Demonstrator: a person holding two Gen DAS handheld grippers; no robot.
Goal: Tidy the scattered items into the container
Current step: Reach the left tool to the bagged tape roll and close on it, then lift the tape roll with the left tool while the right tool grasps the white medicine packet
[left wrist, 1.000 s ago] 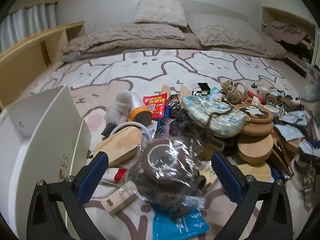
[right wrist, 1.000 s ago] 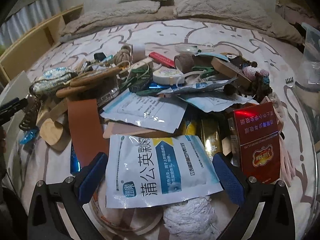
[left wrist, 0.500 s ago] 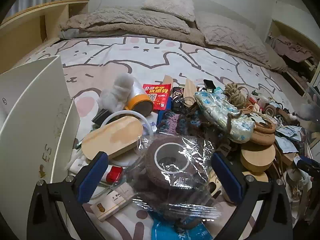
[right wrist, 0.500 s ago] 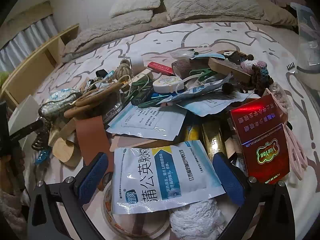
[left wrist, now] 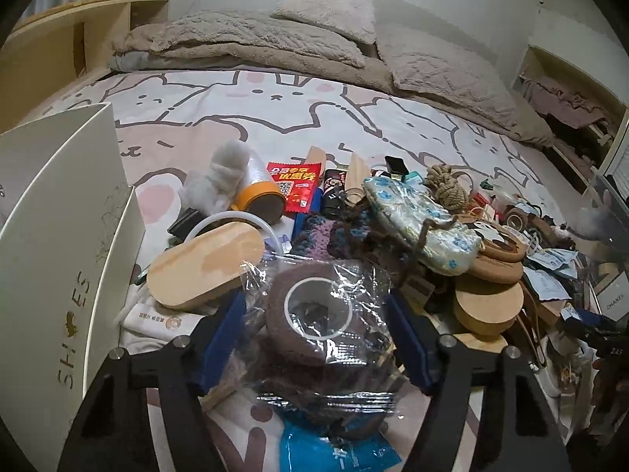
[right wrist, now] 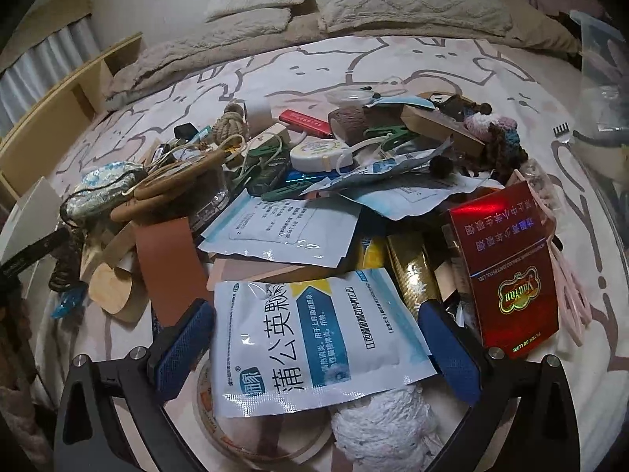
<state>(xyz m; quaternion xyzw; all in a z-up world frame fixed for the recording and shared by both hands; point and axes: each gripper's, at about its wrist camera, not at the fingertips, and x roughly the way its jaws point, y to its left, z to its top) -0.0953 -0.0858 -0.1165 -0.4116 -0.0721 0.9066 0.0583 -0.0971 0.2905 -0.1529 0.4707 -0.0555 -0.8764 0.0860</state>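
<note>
A heap of small items lies on the bed. In the left wrist view, my left gripper (left wrist: pixel 316 332) has closed on a brown tape roll in clear plastic wrap (left wrist: pixel 318 308); both blue pads press its sides. The white shoe box (left wrist: pixel 59 236) stands open at the left. In the right wrist view, my right gripper (right wrist: pixel 314 348) is open, its pads on either side of a white and blue medicine sachet (right wrist: pixel 310 342) without touching it. A red cigarette box (right wrist: pixel 505 267) lies just right of it.
Wooden oval lids (left wrist: pixel 204 263), an orange-rimmed tape roll (left wrist: pixel 261 200), a floral pouch (left wrist: pixel 416 220) and a rope knot (left wrist: pixel 448 188) crowd the heap. A white yarn ball (right wrist: pixel 385 428) and a tape ring (right wrist: pixel 220 428) lie under the right gripper. Pillows (left wrist: pixel 330 11) lie at the far end.
My left gripper moved forward and its jaws closed in on the wrapped brown tape roll. My right gripper tilted slightly and stayed open over the sachet.
</note>
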